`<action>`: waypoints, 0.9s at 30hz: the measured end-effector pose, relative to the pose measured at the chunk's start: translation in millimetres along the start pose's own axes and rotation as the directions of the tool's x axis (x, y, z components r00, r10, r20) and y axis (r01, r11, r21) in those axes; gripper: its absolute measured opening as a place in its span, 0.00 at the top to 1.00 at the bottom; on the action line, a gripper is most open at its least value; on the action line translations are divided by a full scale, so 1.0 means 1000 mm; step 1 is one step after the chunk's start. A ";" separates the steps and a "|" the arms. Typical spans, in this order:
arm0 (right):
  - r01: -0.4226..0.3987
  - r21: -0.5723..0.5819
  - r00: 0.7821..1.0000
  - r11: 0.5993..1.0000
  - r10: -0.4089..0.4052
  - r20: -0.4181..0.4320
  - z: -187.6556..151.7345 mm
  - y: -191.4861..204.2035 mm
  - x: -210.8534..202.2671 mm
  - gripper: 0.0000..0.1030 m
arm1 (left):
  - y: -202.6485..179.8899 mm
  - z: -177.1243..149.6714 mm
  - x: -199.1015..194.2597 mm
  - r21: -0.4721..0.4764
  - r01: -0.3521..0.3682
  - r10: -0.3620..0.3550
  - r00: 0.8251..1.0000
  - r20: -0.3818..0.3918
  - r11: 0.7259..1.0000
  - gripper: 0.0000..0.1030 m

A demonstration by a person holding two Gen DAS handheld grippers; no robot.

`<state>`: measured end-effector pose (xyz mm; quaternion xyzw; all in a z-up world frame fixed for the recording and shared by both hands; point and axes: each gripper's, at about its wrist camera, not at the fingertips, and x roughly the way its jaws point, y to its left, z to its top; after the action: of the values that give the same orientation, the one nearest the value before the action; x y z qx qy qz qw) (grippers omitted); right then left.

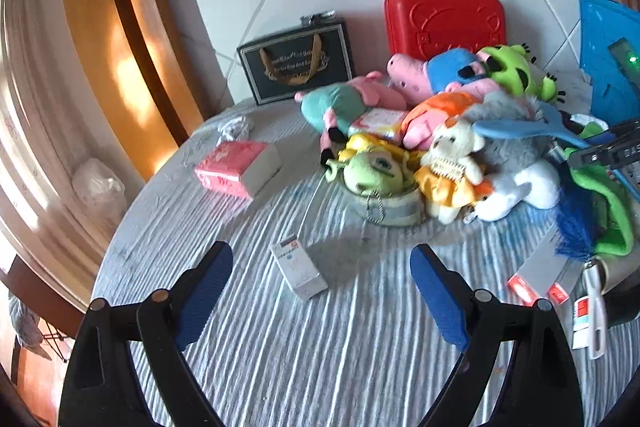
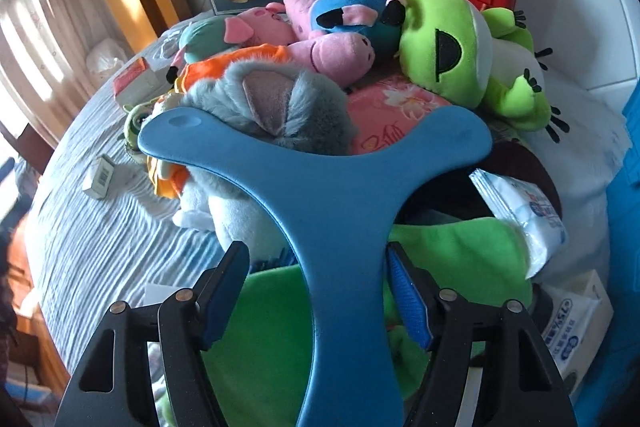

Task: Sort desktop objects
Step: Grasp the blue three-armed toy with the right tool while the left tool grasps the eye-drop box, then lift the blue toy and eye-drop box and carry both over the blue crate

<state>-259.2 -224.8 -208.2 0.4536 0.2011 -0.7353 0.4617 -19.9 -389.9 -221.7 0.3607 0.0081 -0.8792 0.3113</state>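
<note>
My left gripper (image 1: 320,287) is open and empty above the striped cloth, with a small white box (image 1: 298,267) lying between its fingers. My right gripper (image 2: 316,291) is open around the stem of a blue Y-shaped plastic piece (image 2: 320,183); the fingers do not press it. The same piece shows in the left wrist view (image 1: 520,131) resting over a grey plush (image 1: 516,163). A pile of plush toys lies behind: pink pigs (image 2: 332,55), a green frog (image 2: 452,51), a white bear (image 1: 452,163).
A red toy case (image 1: 444,15) and a dark gift bag (image 1: 296,63) stand at the back. A pink tissue pack (image 1: 238,167) lies at left. Green cloth (image 2: 272,339) and wipes packs (image 2: 528,215) lie at right. A blue board (image 1: 608,59) stands at far right.
</note>
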 end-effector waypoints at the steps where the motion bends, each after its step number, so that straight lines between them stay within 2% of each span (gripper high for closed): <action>1: -0.006 0.009 1.000 1.000 0.006 0.004 -0.001 0.000 0.001 0.32 | 0.005 -0.004 0.012 -0.013 -0.011 0.010 1.000 -0.017 1.000 0.11; 5: 0.003 0.031 1.000 1.000 -0.003 0.001 -0.004 0.000 0.005 0.32 | 0.022 -0.011 0.068 -0.072 -0.021 0.013 0.995 -0.104 0.997 0.11; 9: 0.030 0.022 1.000 0.999 -0.029 -0.010 -0.002 0.004 0.008 0.32 | 0.035 -0.015 0.119 -0.138 -0.024 -0.005 0.979 -0.203 0.990 0.12; 10: 0.039 0.020 0.999 0.999 -0.039 -0.012 -0.001 0.004 0.009 0.33 | 0.038 -0.017 0.129 -0.161 -0.019 -0.018 0.973 -0.229 0.987 0.15; 11: 0.043 0.021 0.999 0.999 -0.043 -0.013 -0.001 0.004 0.009 0.33 | 0.041 -0.018 0.138 -0.182 -0.006 -0.039 0.968 -0.246 0.983 0.25; 12: 0.043 0.023 0.999 0.999 -0.043 -0.013 0.000 0.005 0.009 0.33 | 0.044 -0.020 0.142 -0.197 0.009 -0.059 0.967 -0.248 0.980 0.27; 14: 0.051 0.028 0.999 0.998 -0.050 -0.019 -0.001 0.005 0.010 0.33 | 0.049 -0.020 0.143 -0.218 0.026 -0.080 0.967 -0.240 0.976 0.50; 16: 0.051 0.033 0.999 0.998 -0.050 -0.018 -0.001 0.005 0.010 0.33 | 0.051 -0.023 0.140 -0.230 0.068 -0.123 0.964 -0.235 0.971 0.66; 17: 0.050 0.037 0.999 0.998 -0.050 -0.016 -0.001 0.005 0.010 0.33 | 0.051 -0.024 0.137 -0.231 0.073 -0.128 0.963 -0.236 0.970 0.69; 20: 0.051 0.037 0.999 0.998 -0.050 -0.012 -0.001 0.004 0.012 0.33 | 0.045 -0.028 0.129 -0.221 0.107 -0.160 0.958 -0.239 0.969 0.70; 24: 0.057 0.029 0.998 0.998 -0.056 -0.021 0.001 0.004 0.020 0.33 | 0.035 -0.030 0.122 -0.183 0.111 -0.151 0.963 -0.224 0.977 0.70; 25: 0.071 0.020 0.997 0.997 -0.070 -0.029 0.001 0.004 0.023 0.41 | 0.033 -0.030 0.122 -0.173 0.107 -0.145 0.964 -0.222 0.979 0.70; 26: 0.096 0.007 0.995 0.995 -0.095 -0.035 0.001 0.006 0.026 0.63 | 0.032 -0.030 0.121 -0.167 0.107 -0.143 0.965 -0.222 0.980 0.70; 27: 0.135 -0.006 0.990 0.991 -0.135 -0.046 0.001 0.006 0.029 0.70 | 0.032 -0.029 0.122 -0.163 0.107 -0.142 0.965 -0.222 0.981 0.70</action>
<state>-259.1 -243.2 -231.5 0.4553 0.2430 -0.7539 0.4066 -50.6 -474.6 -314.2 0.4357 0.1330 -0.8456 0.2783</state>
